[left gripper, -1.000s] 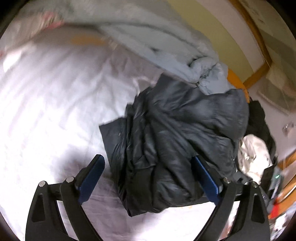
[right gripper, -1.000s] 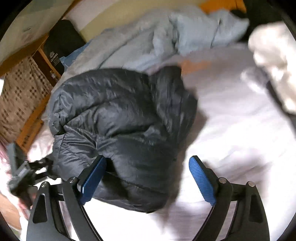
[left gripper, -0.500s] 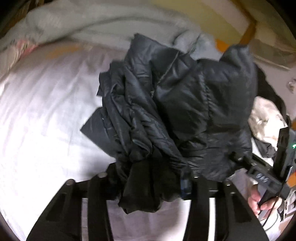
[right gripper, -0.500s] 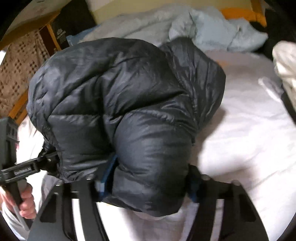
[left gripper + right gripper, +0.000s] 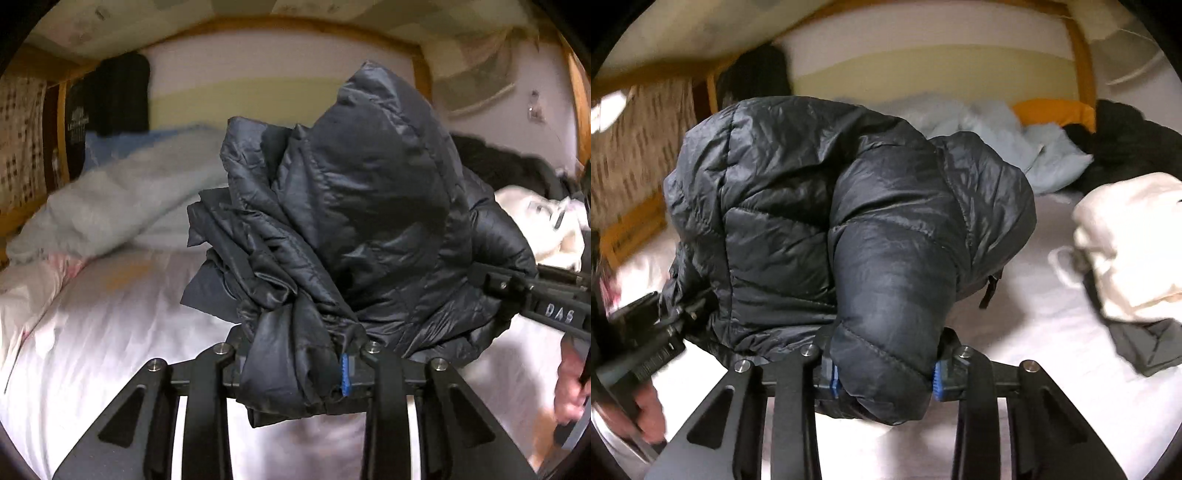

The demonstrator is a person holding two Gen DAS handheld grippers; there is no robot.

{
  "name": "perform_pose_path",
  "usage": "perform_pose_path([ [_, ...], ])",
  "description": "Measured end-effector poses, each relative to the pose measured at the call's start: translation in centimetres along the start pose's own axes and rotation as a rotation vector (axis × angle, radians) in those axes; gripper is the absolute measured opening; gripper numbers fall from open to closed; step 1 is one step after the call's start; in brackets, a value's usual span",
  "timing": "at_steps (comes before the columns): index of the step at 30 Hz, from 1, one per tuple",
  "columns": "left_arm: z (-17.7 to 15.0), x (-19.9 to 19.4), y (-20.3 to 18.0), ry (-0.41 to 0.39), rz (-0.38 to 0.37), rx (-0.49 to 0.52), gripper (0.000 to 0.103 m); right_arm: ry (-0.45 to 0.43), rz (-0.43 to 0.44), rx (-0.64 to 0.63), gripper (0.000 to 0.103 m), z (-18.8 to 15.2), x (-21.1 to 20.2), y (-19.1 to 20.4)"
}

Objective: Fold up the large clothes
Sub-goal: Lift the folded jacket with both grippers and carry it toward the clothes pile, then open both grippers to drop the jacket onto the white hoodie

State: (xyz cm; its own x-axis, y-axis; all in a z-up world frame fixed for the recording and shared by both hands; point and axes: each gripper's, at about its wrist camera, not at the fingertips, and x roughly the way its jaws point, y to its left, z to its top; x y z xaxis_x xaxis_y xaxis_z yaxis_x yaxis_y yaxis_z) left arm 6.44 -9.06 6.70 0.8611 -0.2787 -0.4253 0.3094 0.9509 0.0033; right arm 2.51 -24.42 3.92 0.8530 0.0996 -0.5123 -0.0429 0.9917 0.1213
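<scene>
A dark quilted puffer jacket hangs bunched above the white bed sheet. My left gripper is shut on a wad of its thin edge fabric. My right gripper is shut on a puffy padded part of the same jacket. The right gripper also shows in the left wrist view, at the jacket's right side. The left gripper shows in the right wrist view, at the jacket's lower left. The jacket hides most of both sets of pads.
A pale blue-grey duvet lies along the bed's far side. A cream garment and dark clothes lie at the right. A wooden bed frame and wall stand behind. An orange pillow is at the far right.
Both grippers closed on the jacket and lifted it off the bed. The views tilted up from the sheet toward the far wall.
</scene>
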Motion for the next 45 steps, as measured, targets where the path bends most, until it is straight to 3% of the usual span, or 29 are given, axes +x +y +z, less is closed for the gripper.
perform_pose_path([
  [4,5.1,0.1,-4.6,-0.096,-0.086,-0.009,0.031,-0.145,-0.109,-0.032,0.036,3.6,-5.2,-2.7],
  [8,9.4,1.3,-12.2,-0.201,-0.184,0.065,0.033,-0.257,-0.201,0.089,0.036,6.8,-10.5,-8.6],
  [12,12.2,4.9,-19.4,-0.215,-0.264,0.071,0.033,-0.365,-0.431,0.055,0.036,8.5,-14.6,-12.9],
  [14,12.4,6.2,-22.8,-0.232,-0.246,0.087,0.033,-0.377,-0.496,0.043,0.036,8.8,-15.6,-15.3],
  [16,12.2,7.5,-25.4,-0.228,-0.250,0.106,0.033,-0.394,-0.504,0.137,0.036,8.3,-16.2,-18.6],
  [18,11.3,9.6,-27.4,-0.176,-0.268,0.108,0.034,-0.385,-0.554,0.196,0.036,8.0,-15.4,-21.0],
  [20,10.7,12.7,-28.7,-0.105,-0.274,0.109,0.036,-0.332,-0.649,0.177,0.037,7.8,-13.8,-22.9],
  [22,9.2,15.3,-29.9,-0.080,-0.223,0.136,0.040,-0.281,-0.696,0.191,0.039,7.3,-11.9,-24.2],
  [24,8.5,16.2,-30.7,-0.101,-0.164,0.168,0.048,-0.268,-0.715,0.208,0.050,7.0,-11.1,-24.9],
  [27,8.3,15.1,-30.3,-0.184,-0.117,0.207,0.066,-0.277,-0.765,0.195,0.057,6.5,-10.4,-24.8],
  [29,8.6,14.4,-29.6,-0.226,-0.084,0.229,0.085,-0.281,-0.773,0.181,0.061,6.9,-9.9,-25.6],
  [32,8.7,12.7,-27.4,-0.272,-0.058,0.210,0.102,-0.329,-0.776,0.223,0.094,7.7,-10.9,-25.2],
  [33,8.7,11.9,-26.5,-0.292,-0.051,0.196,0.103,-0.364,-0.789,0.234,0.102,7.4,-11.5,-24.8],
  [37,8.6,9.0,-24.2,-0.347,-0.039,0.195,0.103,-0.450,-0.775,0.160,0.103,7.6,-12.9,-22.5],
  [41,7.9,6.0,-21.9,-0.390,-0.041,0.200,0.103,-0.459,-0.747,0.088,0.103,6.8,-13.1,-19.6],
  [45,6.4,3.9,-18.2,-0.387,-0.059,0.142,0.103,-0.453,-0.673,0.083,0.103,4.5,-12.7,-16.7],
])
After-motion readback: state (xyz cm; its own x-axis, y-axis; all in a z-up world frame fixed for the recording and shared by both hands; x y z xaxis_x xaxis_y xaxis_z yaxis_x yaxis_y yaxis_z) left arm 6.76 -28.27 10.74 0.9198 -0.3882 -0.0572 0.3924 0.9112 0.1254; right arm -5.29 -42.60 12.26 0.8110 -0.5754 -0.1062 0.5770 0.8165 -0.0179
